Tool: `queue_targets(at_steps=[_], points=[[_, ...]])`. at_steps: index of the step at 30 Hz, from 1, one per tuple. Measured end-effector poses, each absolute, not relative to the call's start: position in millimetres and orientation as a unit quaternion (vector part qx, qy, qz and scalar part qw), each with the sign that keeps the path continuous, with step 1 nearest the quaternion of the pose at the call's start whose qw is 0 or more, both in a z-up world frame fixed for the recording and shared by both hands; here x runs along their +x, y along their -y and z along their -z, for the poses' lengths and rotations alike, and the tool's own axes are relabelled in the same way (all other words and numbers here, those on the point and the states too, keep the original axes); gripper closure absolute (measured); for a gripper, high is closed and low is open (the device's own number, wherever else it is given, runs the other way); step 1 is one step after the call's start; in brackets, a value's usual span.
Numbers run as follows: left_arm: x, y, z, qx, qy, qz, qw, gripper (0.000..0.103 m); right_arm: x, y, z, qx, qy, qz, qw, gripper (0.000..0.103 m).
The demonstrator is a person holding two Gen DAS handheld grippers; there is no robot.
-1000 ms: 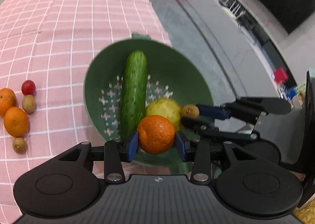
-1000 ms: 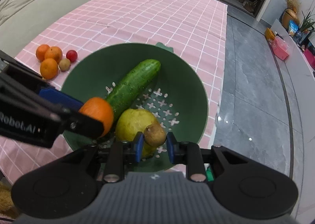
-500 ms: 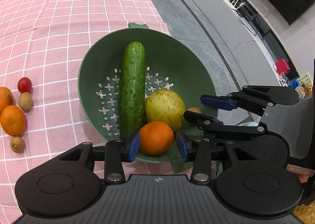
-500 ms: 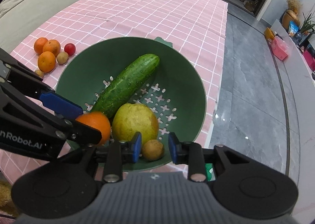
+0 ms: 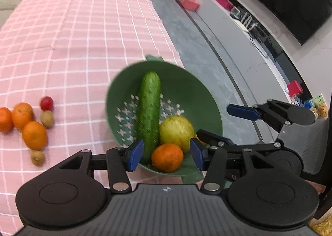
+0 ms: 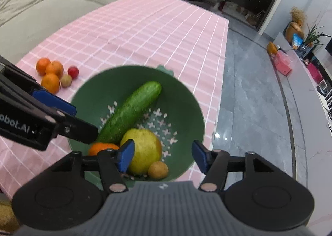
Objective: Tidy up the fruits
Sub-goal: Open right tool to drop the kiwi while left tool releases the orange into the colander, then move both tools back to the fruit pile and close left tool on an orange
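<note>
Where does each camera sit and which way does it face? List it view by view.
Left wrist: on the left hand-held gripper, looking down at the green colander; its own open fingers show, with the right hand-held gripper at right.
Right wrist: on the right hand-held gripper, looking down at the colander; its own open fingers show, with the left one at left.
Shared: colander, cucumber, pink tablecloth.

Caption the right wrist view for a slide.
Right gripper, jaws just opened, above green colander holding cucumber, pear, orange, kiwi.
</note>
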State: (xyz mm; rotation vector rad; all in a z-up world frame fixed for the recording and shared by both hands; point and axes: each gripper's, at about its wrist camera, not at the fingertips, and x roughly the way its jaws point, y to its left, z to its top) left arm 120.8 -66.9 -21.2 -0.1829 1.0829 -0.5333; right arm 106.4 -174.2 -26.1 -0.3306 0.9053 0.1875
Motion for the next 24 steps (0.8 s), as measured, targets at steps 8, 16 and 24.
queue_targets(at_steps=[8,16,24], points=[[114,36,3,-0.086,-0.477,0.207,0.850,0.043,102,151,11,-0.115,-0.407,-0.095,0.901,0.034],[113,-6,5,-0.098,-0.464,0.147,0.868,0.043,98,106,10,-0.087,-0.387,-0.142,0.907,0.034],[120,-44,22,-0.126,-0.469,0.093,0.869,0.043,100,63,23,-0.102,-0.383,-0.187,0.899,0.034]])
